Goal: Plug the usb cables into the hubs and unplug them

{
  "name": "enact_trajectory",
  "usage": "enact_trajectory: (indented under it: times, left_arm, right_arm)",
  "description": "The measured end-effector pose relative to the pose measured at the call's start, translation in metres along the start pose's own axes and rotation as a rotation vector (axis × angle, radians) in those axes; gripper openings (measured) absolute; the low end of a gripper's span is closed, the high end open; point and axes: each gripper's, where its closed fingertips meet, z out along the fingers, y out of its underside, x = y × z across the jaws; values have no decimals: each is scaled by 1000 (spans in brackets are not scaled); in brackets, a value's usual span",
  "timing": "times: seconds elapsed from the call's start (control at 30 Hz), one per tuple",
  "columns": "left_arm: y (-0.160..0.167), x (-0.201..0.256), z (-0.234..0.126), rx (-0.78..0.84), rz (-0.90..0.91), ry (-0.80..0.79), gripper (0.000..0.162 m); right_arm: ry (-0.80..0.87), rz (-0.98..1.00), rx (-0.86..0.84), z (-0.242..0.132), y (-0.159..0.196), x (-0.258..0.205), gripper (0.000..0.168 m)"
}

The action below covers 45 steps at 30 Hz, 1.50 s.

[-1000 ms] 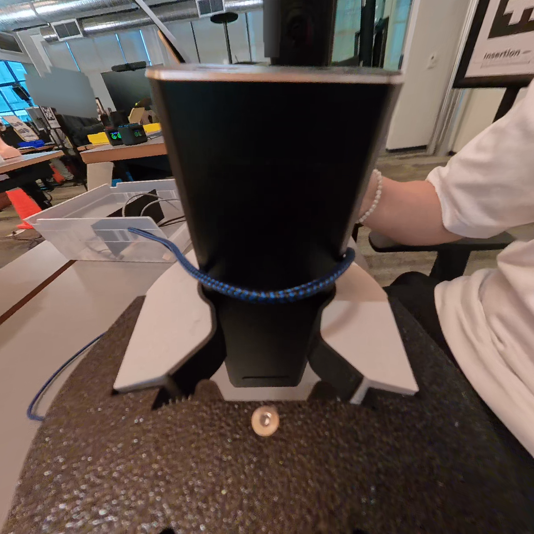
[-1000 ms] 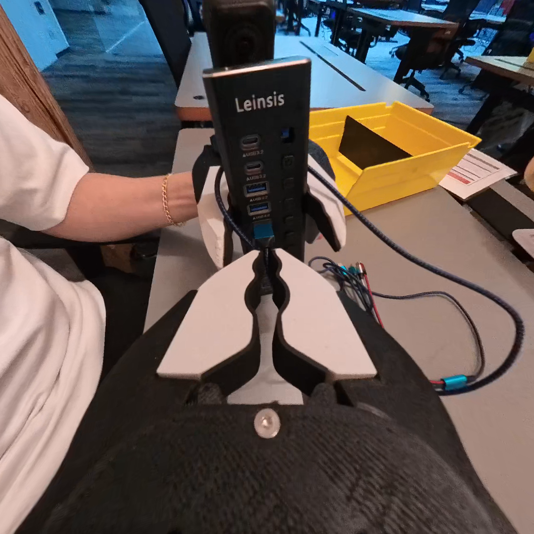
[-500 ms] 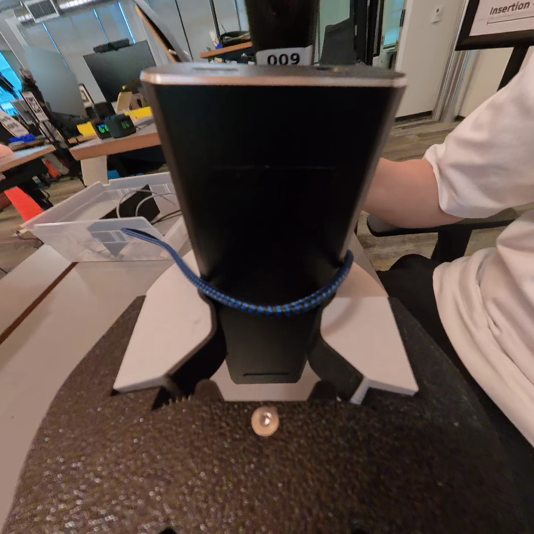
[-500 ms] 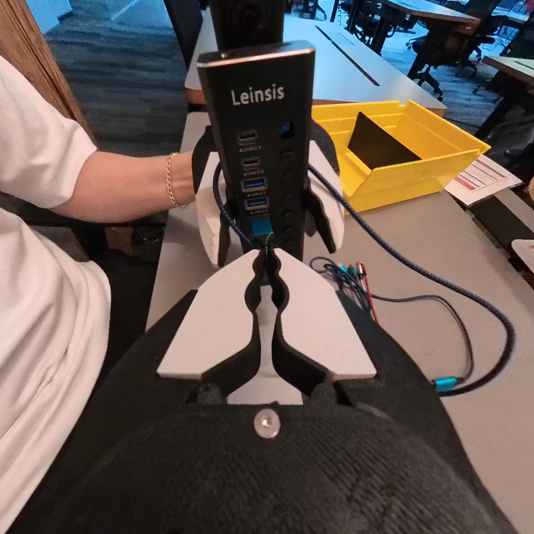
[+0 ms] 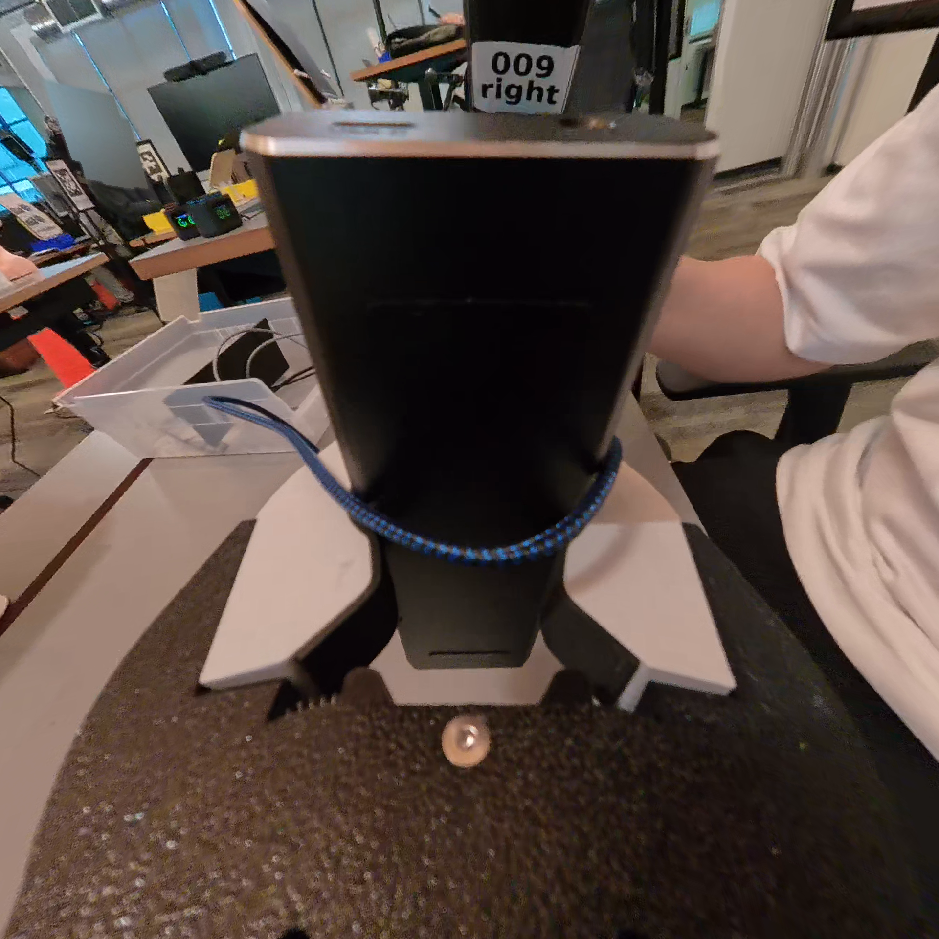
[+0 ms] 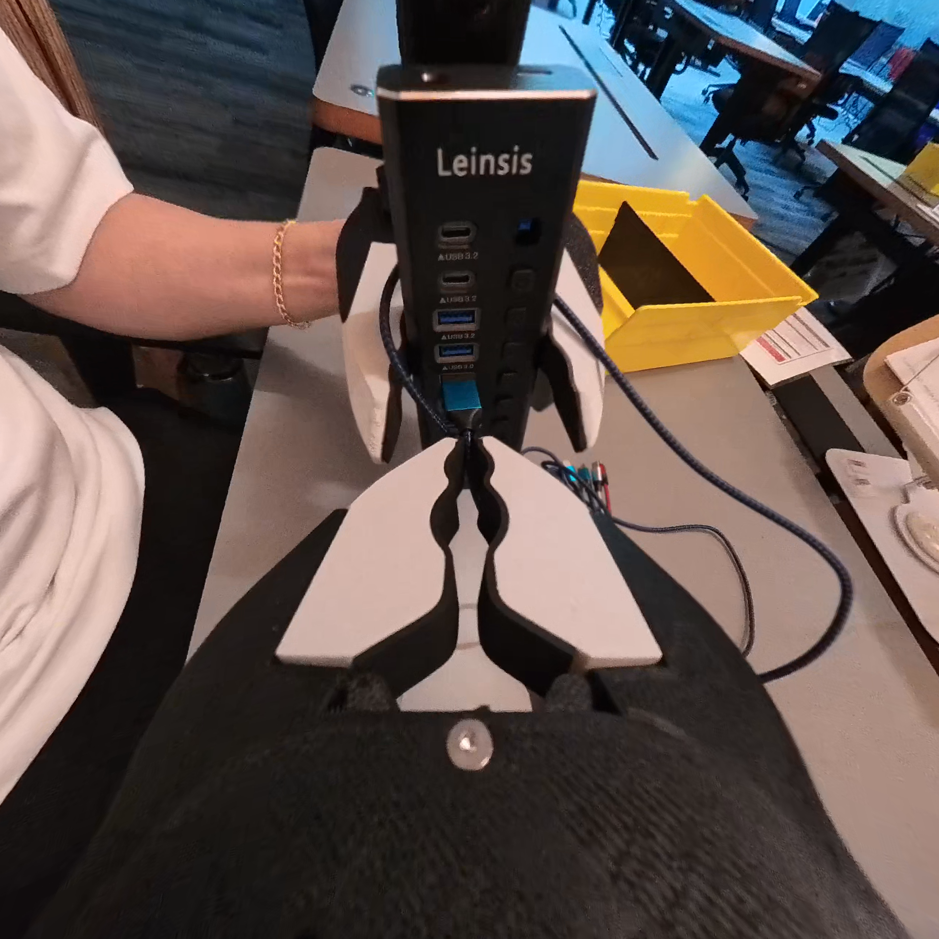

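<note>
- An open office with rows of desks and chairs lies behind a pale grey tabletop [image 6: 660,457].
- The left hand-held gripper [image 5: 467,538] has its fingers clamped on the lower sides of a black hub [image 5: 472,315], which it holds upright off the tabletop.
- In the right wrist view the hub [image 6: 482,244] shows its front: a white brand word near the top, a column of ports with tiny captions under each, and a column of buttons beside them.
- A blue plug [image 6: 460,396] sits in the lowest port, below two blue-lined sockets.
- The right hand-held gripper [image 6: 468,457] is pressed together, pinching the braided cable [image 6: 472,488] just behind that plug.
- The dark blue cable [image 5: 482,549] wraps round the back of the hub and trails across the tabletop.
- More cable ends [image 6: 584,477] with coloured tips lie just beside the hub.
- A yellow bin [image 6: 711,294] holds a black card; a printed sheet [image 6: 792,345] lies next to it.
- A white tray [image 5: 167,396] stands farther left.
- A white sticker [image 5: 521,76] with black print marks the far gripper.
</note>
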Motion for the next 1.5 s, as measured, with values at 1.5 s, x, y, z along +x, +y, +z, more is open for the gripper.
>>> enact_trajectory:
  times: [1.5]
  left_arm:
    - [54,-23,-24,-243,-130,-61,71]
  right_arm:
    - [134,-100,170,28,-24,4,3]
